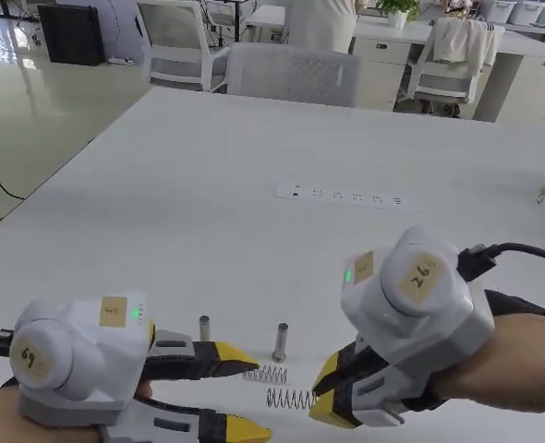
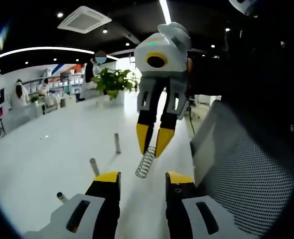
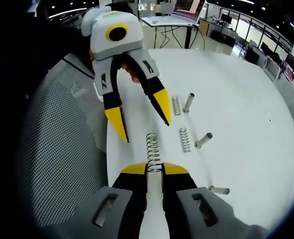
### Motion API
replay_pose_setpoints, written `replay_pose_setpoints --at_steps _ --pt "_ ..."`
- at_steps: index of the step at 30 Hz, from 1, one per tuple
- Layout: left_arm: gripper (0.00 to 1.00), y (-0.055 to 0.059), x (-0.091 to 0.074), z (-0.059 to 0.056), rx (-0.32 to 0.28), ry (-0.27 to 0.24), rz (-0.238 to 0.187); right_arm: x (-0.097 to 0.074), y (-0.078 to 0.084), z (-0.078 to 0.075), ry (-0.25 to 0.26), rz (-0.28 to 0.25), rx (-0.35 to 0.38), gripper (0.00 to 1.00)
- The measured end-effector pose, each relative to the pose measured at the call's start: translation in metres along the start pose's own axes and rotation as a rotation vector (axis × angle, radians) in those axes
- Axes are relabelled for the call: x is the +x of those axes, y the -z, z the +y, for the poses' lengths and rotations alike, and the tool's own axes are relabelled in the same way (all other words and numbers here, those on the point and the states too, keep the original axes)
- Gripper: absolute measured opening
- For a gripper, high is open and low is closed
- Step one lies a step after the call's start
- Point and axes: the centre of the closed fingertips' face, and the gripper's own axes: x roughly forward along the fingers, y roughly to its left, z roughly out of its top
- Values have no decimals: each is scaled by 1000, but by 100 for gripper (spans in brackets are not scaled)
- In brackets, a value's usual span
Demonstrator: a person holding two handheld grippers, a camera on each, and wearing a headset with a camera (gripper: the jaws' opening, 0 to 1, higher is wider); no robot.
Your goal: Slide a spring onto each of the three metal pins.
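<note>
Two short metal pins point(image 1: 204, 328) point(image 1: 280, 341) stand upright on the white table point(image 1: 254, 148). My right gripper point(image 1: 333, 392) is shut on one end of a spring point(image 1: 289, 398), which sticks out level toward my left gripper point(image 1: 247, 392). The left gripper is open, its yellow tips on either side of the spring's free end. A loose spring point(image 1: 265, 373) lies by the nearer pin. In the right gripper view the held spring point(image 3: 153, 149) runs out from the right gripper point(image 3: 154, 170), with two loose springs point(image 3: 176, 104) point(image 3: 184, 139) and three pins point(image 3: 189, 102) point(image 3: 203, 140) point(image 3: 219, 189) beyond.
A power strip point(image 1: 342, 195) is set flat in the table's middle. Grey mesh chairs point(image 1: 296, 74) stand at the far edge, and a mesh chair back point(image 2: 246, 184) is close to the near edge.
</note>
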Motion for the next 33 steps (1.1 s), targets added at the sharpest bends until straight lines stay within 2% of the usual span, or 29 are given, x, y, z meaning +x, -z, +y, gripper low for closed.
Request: replay_pose_setpoints --at_steps 10,13,24,33 --pt "18 4 6 -9 51 38 19 4 -2 6 -30 30 -36 8" --pt "12 4 7 -10 70 43 25 4 -3 8 -39 33 -44 8" --pt "3 11 9 -11 122 43 57 4 -7 12 -52 30 -47 8" --pt "3 12 8 -11 130 41 67 -3 -18 14 -40 4 -51 8"
